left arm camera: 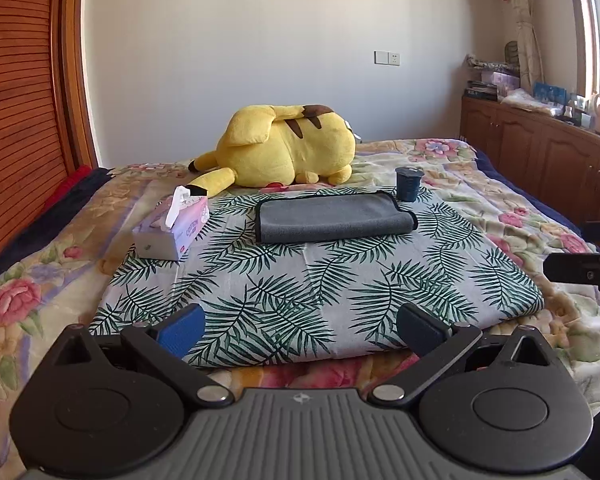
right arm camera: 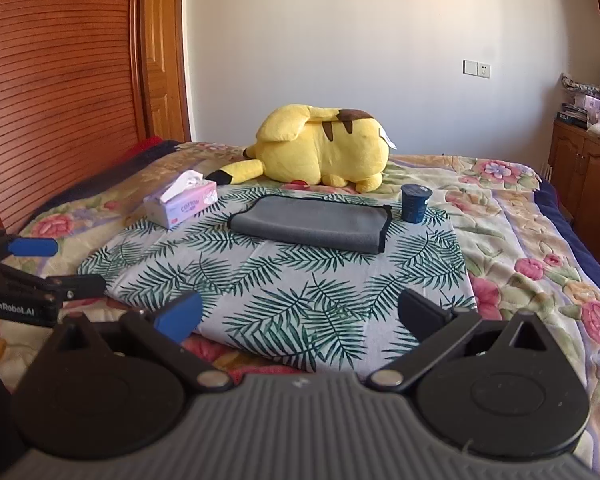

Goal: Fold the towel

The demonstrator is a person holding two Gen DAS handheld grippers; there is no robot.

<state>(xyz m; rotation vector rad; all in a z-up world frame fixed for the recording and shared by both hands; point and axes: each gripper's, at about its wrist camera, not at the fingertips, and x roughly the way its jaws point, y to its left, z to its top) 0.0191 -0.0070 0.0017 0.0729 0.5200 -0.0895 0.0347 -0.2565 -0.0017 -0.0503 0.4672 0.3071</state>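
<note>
both grippers sit at the near edge of the scene with nothing between their fingers. left gripper point(left arm camera: 300, 330) has its 2 fingers spread wide, 1 pad blue point(left arm camera: 182, 330) and 1 dark, above the near edge of the leaf-print cloth point(left arm camera: 320, 280). right gripper point(right arm camera: 300, 318) is spread just as wide over the same cloth, a little further right; the left tool's blue tip also shows at the left edge of the right wrist view.

on the far part of the leaf-print cloth lies the grey towel point(left arm camera: 334, 218), already folded over into a flat rectangle with black trim along its edges, well apart from both grippers. near its far right corner, apart from it, stands a dark blue cup point(left arm camera: 409, 184), upright on the cloth. to the towel's left a tissue box point(left arm camera: 172, 230) sits at the cloth's left edge, 1 white tissue sticking up.

beyond the towel a yellow plush toy point(left arm camera: 288, 146) lies on the floral bedspread point(left arm camera: 500, 200) that covers the bed. wooden cabinets point(left arm camera: 540, 152) run along the right wall, a slatted wooden door point(left arm camera: 16, 120) stands at left.
</note>
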